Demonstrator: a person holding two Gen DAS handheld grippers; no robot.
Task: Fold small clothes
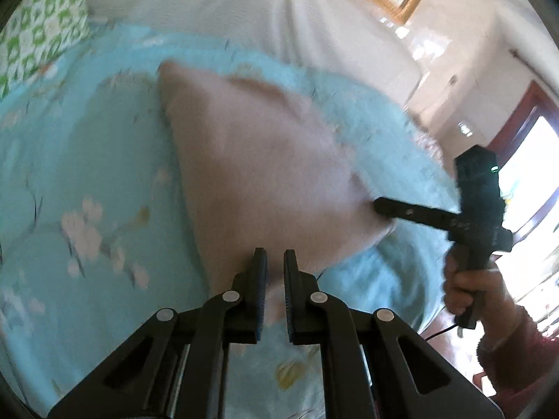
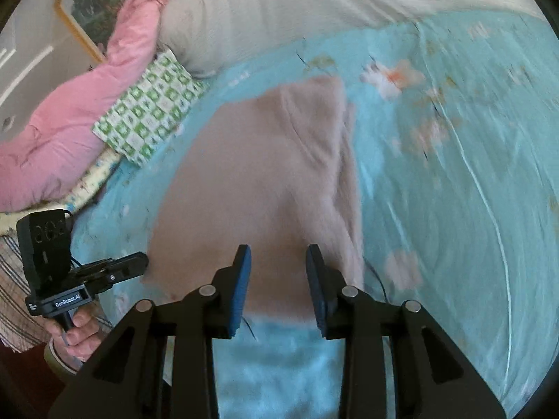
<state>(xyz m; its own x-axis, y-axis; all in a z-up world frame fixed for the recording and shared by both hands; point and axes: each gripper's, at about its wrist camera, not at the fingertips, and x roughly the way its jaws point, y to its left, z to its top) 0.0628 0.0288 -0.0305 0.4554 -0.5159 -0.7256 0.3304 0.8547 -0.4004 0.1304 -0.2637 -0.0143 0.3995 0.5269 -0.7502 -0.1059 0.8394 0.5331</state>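
Note:
A small pale pink fuzzy garment lies spread on a turquoise floral bedsheet. My left gripper is shut on its near edge, with pink cloth showing in the narrow gap between the pads. In the right wrist view this gripper meets the garment's left corner. My right gripper stands over the near edge with its jaws apart. The cloth runs flat between the pads, which do not press on it. From the left wrist view its tip sits at the garment's right corner, where creases gather.
A pink quilt and a green-and-white patterned pillow lie at the left of the bed, with white bedding behind. A framed picture hangs on the wall. A hand holds the right gripper past the bed's right edge, near a bright doorway.

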